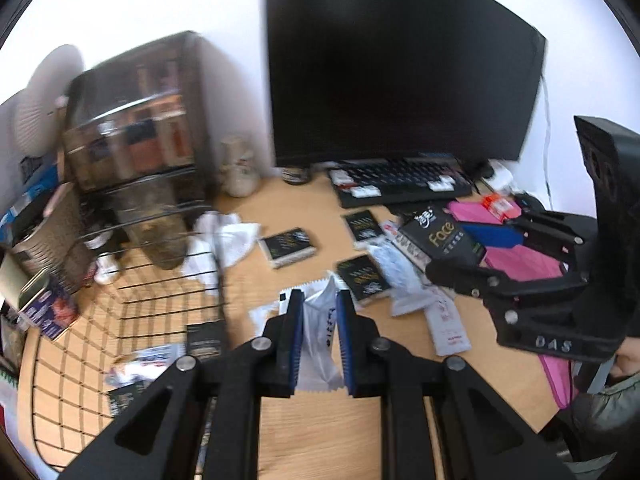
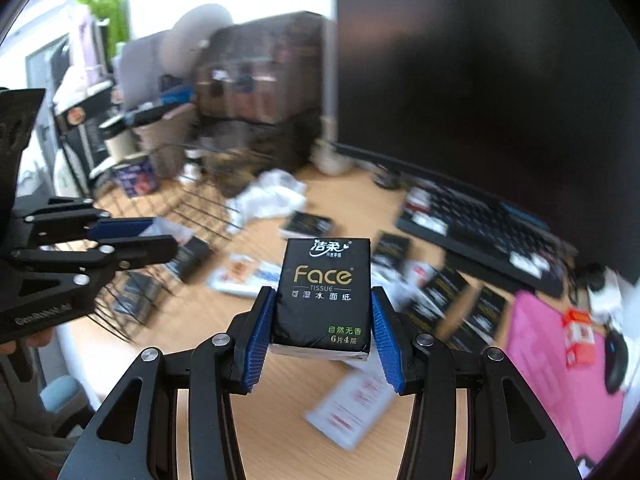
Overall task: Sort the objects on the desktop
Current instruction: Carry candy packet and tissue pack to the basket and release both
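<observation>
Left gripper (image 1: pixel 319 304) fingers pinch a crinkly white sachet (image 1: pixel 318 336), lower middle of frame. Right gripper (image 2: pixel 323 316) fingers clamp a glossy black tissue pack (image 2: pixel 323 292) – centre frame, above the wooden table (image 2: pixel 280 392).

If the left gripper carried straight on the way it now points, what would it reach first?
Probably the black tissue pack lying on the desk just beyond the left gripper, which is shut on a white sachet. Depth is uncertain through the fisheye; it might meet bare desk short of it.
</observation>
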Demonstrator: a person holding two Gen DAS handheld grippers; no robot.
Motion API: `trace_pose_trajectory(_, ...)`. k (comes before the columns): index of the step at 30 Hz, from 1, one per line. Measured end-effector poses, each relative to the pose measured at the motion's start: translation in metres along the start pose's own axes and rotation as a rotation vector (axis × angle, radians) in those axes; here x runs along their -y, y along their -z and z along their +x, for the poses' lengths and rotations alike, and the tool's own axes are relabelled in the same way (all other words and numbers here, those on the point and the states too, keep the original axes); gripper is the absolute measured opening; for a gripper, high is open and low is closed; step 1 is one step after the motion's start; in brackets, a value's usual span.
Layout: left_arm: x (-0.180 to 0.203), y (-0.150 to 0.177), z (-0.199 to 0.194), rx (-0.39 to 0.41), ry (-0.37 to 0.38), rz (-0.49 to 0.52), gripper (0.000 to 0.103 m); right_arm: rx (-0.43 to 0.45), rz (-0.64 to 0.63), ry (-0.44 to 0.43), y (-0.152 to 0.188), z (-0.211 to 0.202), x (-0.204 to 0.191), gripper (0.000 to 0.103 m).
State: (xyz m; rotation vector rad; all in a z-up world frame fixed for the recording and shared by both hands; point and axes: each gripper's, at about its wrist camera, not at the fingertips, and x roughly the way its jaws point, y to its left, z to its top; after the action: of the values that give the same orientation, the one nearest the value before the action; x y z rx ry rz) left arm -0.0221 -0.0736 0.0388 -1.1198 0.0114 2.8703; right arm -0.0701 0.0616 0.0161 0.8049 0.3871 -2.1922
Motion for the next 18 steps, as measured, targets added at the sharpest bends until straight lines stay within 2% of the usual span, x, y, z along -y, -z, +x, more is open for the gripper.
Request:
trace_pose_trajectory(7,-0.060,0.010,-0.026,0.030,-0.078,-0.108,0.017,0.023,-0.115,-0.126,-0.040,0.027,-0.077,0.048)
trace_pose_trajectory(12,-0.094,0.021,-0.041,0.041,-0.120,-0.167,0.017,0.014,-0.159,-0.203,-0.051,0.046,-0.117,0.048)
trace_pose_trajectory(18,-0.120,0.034,-0.043,0.022,-0.130,-0.234,0.018,-0.006,-0.189,-0.257,-0.053,0.063,-0.148,0.048)
